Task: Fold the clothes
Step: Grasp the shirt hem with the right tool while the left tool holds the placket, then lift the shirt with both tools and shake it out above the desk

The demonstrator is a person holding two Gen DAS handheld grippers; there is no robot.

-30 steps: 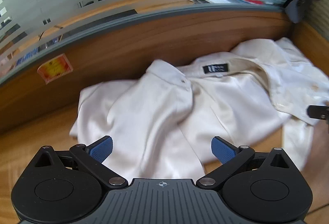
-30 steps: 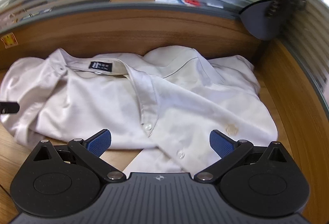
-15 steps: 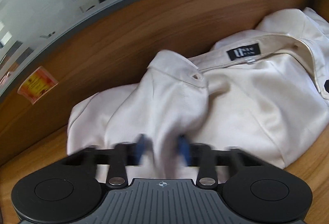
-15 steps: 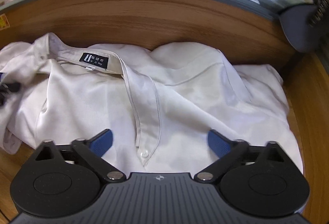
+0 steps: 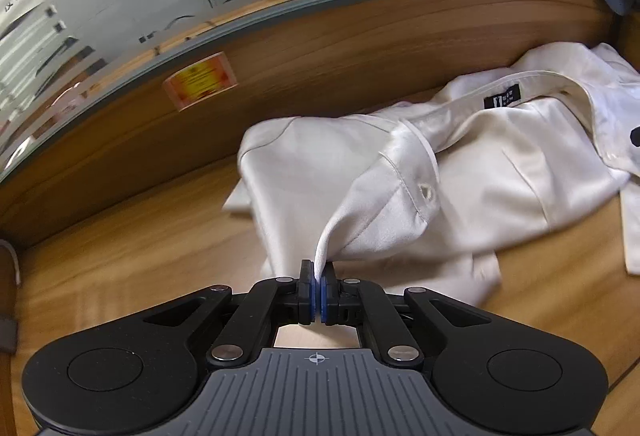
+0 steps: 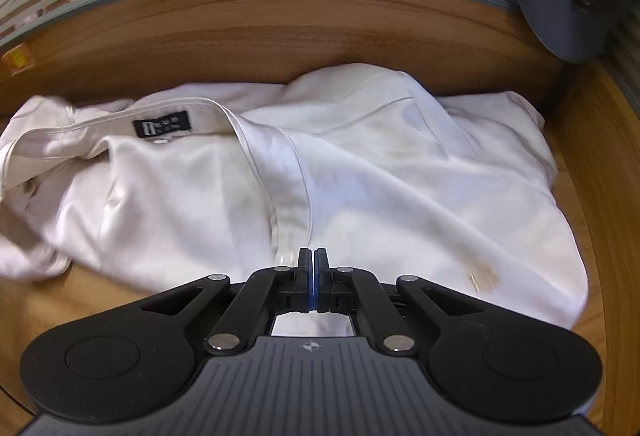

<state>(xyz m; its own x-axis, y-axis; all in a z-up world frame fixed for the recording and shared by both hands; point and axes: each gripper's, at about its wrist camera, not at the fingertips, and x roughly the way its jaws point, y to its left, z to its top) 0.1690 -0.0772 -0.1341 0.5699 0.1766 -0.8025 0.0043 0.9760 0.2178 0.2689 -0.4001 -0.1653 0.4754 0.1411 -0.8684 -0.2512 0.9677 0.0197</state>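
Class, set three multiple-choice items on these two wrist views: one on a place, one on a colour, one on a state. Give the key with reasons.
1. Where does the black label sit?
A. inside the collar
B. on a cuff
C. on the desk

2. What colour is the shirt?
A. navy
B. off-white
C. red

3. What is the left gripper doing?
A. standing open
B. shut on nothing
C. pinching shirt fabric

Key: A, the label lies under the collar band; B, the cloth is pale cream throughout; C, a fold of fabric rises from between the closed blue pads.
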